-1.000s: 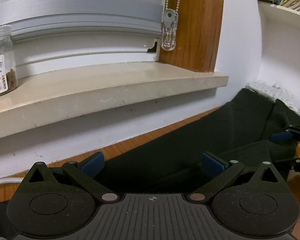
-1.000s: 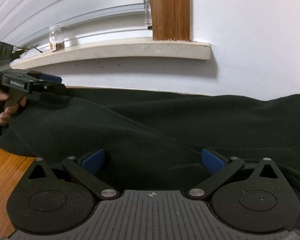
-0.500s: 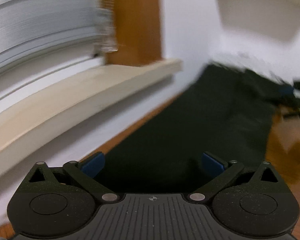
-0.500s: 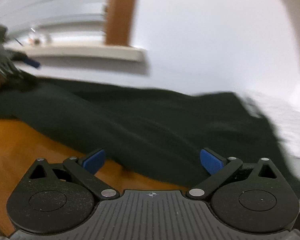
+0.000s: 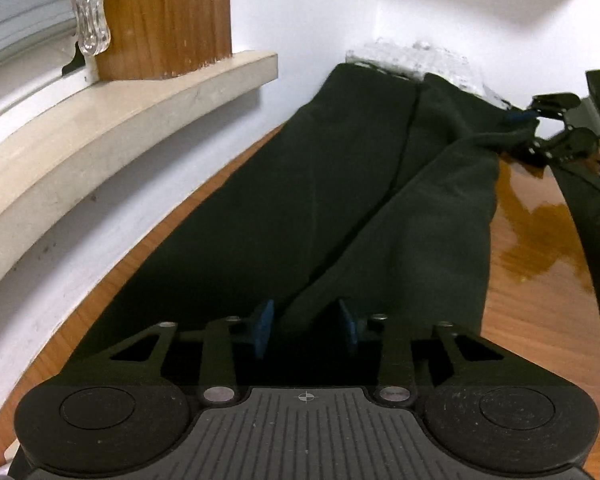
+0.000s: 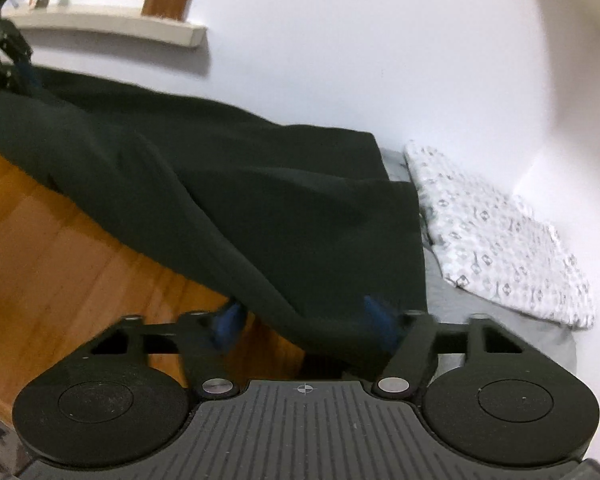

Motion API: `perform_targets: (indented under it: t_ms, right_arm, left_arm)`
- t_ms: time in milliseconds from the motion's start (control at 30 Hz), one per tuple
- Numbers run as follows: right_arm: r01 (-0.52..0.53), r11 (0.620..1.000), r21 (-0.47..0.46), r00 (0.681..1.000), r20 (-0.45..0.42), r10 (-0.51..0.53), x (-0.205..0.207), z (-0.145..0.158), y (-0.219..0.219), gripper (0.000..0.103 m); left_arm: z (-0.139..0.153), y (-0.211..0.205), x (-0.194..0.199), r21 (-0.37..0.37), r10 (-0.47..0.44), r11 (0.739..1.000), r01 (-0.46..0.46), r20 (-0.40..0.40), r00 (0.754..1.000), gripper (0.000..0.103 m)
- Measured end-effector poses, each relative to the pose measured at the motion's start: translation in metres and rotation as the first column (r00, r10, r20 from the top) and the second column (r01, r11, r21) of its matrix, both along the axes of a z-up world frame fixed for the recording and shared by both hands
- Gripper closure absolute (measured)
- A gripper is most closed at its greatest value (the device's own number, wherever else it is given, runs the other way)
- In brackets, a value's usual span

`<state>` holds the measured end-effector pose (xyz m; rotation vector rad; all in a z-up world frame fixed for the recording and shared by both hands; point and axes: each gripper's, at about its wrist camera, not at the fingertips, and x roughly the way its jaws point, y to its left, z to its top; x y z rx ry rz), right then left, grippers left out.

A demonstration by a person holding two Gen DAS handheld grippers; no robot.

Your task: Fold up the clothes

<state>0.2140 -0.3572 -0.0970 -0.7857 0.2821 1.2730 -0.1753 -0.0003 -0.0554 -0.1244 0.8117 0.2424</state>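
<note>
2 tools closing on 1 dark garment.

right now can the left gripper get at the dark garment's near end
Probably yes: the left gripper is closing with a fold of the dark garment already between its blue pads, and nothing lies in the way.

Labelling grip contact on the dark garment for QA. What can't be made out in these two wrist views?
- Left wrist view: the left gripper has dark garment between its closing jaws; black on black hides whether the pads press.
- Right wrist view: right gripper jaws are closing, pads motion-blurred; contact unclear.
- Left wrist view: the garment's near end is hidden under the gripper body.
- Right wrist view: the patterned cloth print is too blurred to read.
</note>
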Motion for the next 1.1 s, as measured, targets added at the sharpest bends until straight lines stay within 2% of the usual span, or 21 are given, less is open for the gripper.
perform_targets:
  t_ms: [33, 67, 167, 267, 367, 500, 567, 667, 767, 833, 867, 900, 967, 1000, 1033, 1100]
  right_arm:
    - [-0.002, 1.0, 0.007, 1.0, 0.004, 0.002, -0.001, 0.0, -0.001, 0.073]
    - [-0.002, 1.0, 0.02, 1.0, 0.003, 0.002, -0.002, 0.002, -0.002, 0.082]
    - [0.013, 0.997, 0.082, 1.0, 0.018, -0.014, -0.006, 0.011, -0.006, 0.087]
    - [0.033, 0.986, 0.162, 0.999, 0.035, -0.039, -0.012, 0.028, -0.013, 0.092]
    - [0.04, 0.977, 0.209, 0.997, 0.057, -0.053, -0.02, 0.049, -0.019, 0.093]
    - [0.035, 0.962, 0.271, 0.994, 0.092, -0.063, -0.03, 0.089, -0.033, 0.094]
    - [0.022, 0.954, 0.3, 0.992, 0.115, -0.059, -0.034, 0.115, -0.038, 0.094]
    - [0.005, 0.953, 0.303, 0.986, 0.155, -0.055, -0.036, 0.15, -0.021, 0.094]
    - [0.003, 0.965, 0.262, 0.98, 0.193, -0.056, -0.033, 0.164, 0.033, 0.094]
    - [0.01, 0.975, 0.223, 0.976, 0.212, -0.059, -0.032, 0.157, 0.085, 0.094]
    - [0.024, 0.979, 0.204, 0.971, 0.229, -0.072, -0.032, 0.148, 0.116, 0.091]
    - [0.06, 0.98, 0.192, 0.964, 0.243, -0.107, -0.03, 0.136, 0.145, 0.078]
    - [0.146, 0.975, 0.167, 0.95, 0.253, -0.185, -0.025, 0.109, 0.193, 0.064]
    - [0.174, 0.973, 0.15, 0.947, 0.245, -0.207, -0.022, 0.095, 0.209, 0.057]
    - [0.189, 0.973, 0.132, 0.952, 0.22, -0.215, -0.021, 0.084, 0.219, 0.057]
    - [0.18, 0.977, 0.116, 0.968, 0.157, -0.197, -0.02, 0.067, 0.221, 0.056]
  left_arm:
    - [0.0, -0.001, -0.001, 0.005, 0.0, 1.0, 0.0, 0.0, 1.0, 0.08]
    - [0.0, -0.003, -0.002, 0.013, 0.005, 1.0, -0.006, 0.005, 1.0, 0.086]
    - [0.005, -0.009, -0.009, 0.044, 0.023, 0.999, -0.025, 0.036, 0.999, 0.095]
    - [0.016, -0.02, -0.017, 0.083, 0.037, 0.996, -0.044, 0.077, 0.996, 0.096]
    - [0.038, -0.033, -0.03, 0.117, 0.05, 0.991, -0.068, 0.151, 0.987, 0.097]
    - [0.079, -0.051, -0.057, 0.145, 0.051, 0.985, -0.094, 0.275, 0.96, 0.097]
    - [0.095, -0.056, -0.063, 0.145, 0.06, 0.984, -0.106, 0.292, 0.955, 0.097]
    - [0.114, -0.056, -0.066, 0.177, 0.073, 0.975, -0.131, 0.302, 0.951, 0.097]
    - [0.117, -0.032, -0.063, 0.158, 0.138, 0.968, -0.193, 0.305, 0.942, 0.097]
    - [0.107, -0.005, -0.055, 0.128, 0.206, 0.96, -0.251, 0.29, 0.935, 0.097]
    - [0.098, 0.012, -0.048, 0.107, 0.246, 0.953, -0.284, 0.276, 0.929, 0.097]
    - [0.089, 0.028, -0.042, 0.086, 0.285, 0.945, -0.316, 0.259, 0.923, 0.097]
    - [0.059, 0.051, -0.026, 0.052, 0.33, 0.938, -0.344, 0.178, 0.927, 0.096]
    - [0.047, 0.056, -0.021, 0.04, 0.335, 0.938, -0.344, 0.146, 0.931, 0.096]
    - [0.035, 0.062, -0.016, 0.029, 0.338, 0.939, -0.344, 0.117, 0.934, 0.096]
    - [0.021, 0.066, -0.016, 0.011, 0.337, 0.94, -0.34, 0.117, 0.934, 0.094]
